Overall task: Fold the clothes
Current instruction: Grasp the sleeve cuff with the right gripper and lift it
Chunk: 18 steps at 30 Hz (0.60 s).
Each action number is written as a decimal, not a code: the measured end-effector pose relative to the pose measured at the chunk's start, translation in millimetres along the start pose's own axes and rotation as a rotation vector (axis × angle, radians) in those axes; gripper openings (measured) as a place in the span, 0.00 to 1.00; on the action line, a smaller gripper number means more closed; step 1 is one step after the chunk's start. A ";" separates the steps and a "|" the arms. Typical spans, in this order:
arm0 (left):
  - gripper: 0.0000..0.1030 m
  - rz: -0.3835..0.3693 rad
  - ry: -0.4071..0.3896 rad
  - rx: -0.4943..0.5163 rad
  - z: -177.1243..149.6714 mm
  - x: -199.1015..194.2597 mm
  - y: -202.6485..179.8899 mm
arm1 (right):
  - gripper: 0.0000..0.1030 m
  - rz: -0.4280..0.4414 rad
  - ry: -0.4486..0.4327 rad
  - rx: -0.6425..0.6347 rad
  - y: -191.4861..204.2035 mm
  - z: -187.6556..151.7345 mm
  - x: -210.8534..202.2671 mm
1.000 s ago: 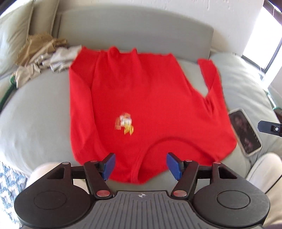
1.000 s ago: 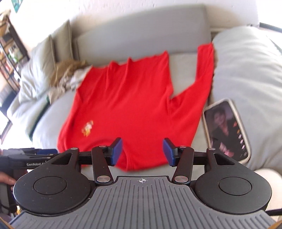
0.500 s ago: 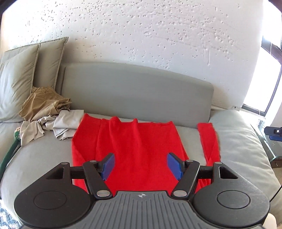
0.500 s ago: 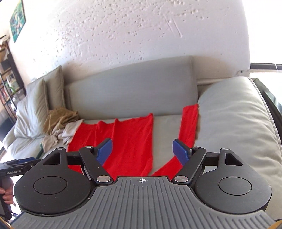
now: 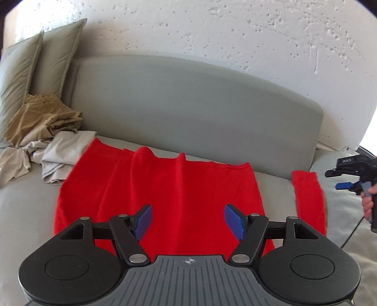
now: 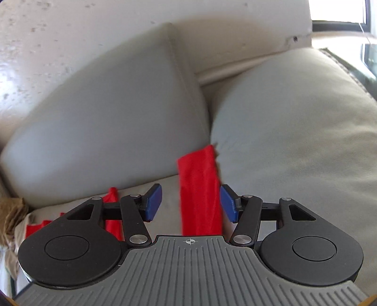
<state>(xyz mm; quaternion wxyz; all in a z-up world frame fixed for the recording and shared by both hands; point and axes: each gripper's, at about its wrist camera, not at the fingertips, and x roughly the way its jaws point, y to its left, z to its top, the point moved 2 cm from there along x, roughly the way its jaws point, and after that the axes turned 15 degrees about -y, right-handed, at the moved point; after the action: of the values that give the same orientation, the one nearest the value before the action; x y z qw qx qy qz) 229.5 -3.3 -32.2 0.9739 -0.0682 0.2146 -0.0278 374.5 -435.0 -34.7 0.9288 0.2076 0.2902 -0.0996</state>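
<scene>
A red long-sleeved shirt (image 5: 169, 188) lies spread flat on the grey sofa seat (image 5: 26, 200), hem toward the backrest. Its right sleeve (image 5: 308, 200) lies apart from the body. My left gripper (image 5: 188, 220) is open and empty, above the shirt's body. My right gripper (image 6: 190, 203) is open and empty, just above the same sleeve (image 6: 200, 188), which runs between its blue pads. The right gripper also shows at the right edge of the left wrist view (image 5: 346, 179), held in a hand.
A pile of tan and beige clothes (image 5: 42, 134) lies at the sofa's left, below two cushions (image 5: 30, 68). The grey backrest (image 5: 188, 110) stands behind the shirt. A large padded armrest (image 6: 294, 131) rises right of the sleeve. A window (image 6: 339, 11) is far right.
Both grippers tilted up from looking down on the shirt and moved forward toward the backrest. The right gripper swung right and closed in on the sleeve. Both stayed open.
</scene>
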 end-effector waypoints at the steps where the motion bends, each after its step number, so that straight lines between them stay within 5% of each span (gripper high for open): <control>1: 0.64 -0.015 0.002 0.006 -2.7 5.2 -3.2 | 0.48 -0.026 0.019 0.014 -6.3 -0.8 18.5; 6: 0.64 -0.067 0.008 0.025 -11.3 18.4 -13.7 | 0.40 -0.005 0.046 0.063 -25.4 -6.5 78.9; 7: 0.64 -0.076 0.010 0.027 -12.4 19.0 -15.0 | 0.36 0.003 0.042 0.044 -23.5 -8.7 84.0; 9: 0.64 -0.085 0.007 0.027 -12.3 17.0 -15.9 | 0.09 -0.020 0.038 -0.031 -16.1 -12.1 89.4; 10: 0.64 -0.090 0.005 0.027 -11.9 14.5 -15.8 | 0.06 -0.041 0.026 -0.073 -11.4 -14.7 86.7; 13: 0.64 -0.099 -0.008 0.021 -8.2 4.6 -14.8 | 0.06 -0.141 -0.092 -0.185 5.6 -15.0 54.6; 18: 0.65 -0.157 -0.025 0.005 -0.3 -15.6 -24.8 | 0.06 -0.442 -0.389 -0.304 26.2 -9.7 -45.9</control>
<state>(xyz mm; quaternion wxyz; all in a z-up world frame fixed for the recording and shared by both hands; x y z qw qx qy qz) 214.6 -26.6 -22.4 0.9715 -0.0826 0.1965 -0.1035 340.4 -404.3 -6.7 0.9431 -0.0245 0.1568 -0.2921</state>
